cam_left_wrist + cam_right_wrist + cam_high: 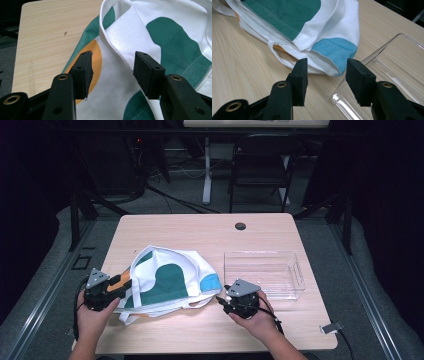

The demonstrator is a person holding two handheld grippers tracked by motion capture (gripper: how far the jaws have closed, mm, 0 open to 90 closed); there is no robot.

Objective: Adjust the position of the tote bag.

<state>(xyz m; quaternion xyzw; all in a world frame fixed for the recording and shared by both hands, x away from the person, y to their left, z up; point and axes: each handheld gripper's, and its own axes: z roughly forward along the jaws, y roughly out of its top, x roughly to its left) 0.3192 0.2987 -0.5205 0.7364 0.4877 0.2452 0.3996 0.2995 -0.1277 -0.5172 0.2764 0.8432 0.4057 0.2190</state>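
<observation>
Lying crumpled: 1 soft, light cloth tote bag (167,282); grip hems. Left gripper (112,67), right gripper (325,68): jaws apart, empty.

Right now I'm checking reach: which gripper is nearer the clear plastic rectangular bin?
Right. The right gripper sits just off the clear plastic rectangular bin's near-left corner; the left gripper is beyond the cloth bag.

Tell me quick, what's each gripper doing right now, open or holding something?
Left gripper: open, fingers either side of a fold of the cloth bag, not pinching it.
Right gripper: open, holding nothing, just short of the bag's blue corner.
</observation>
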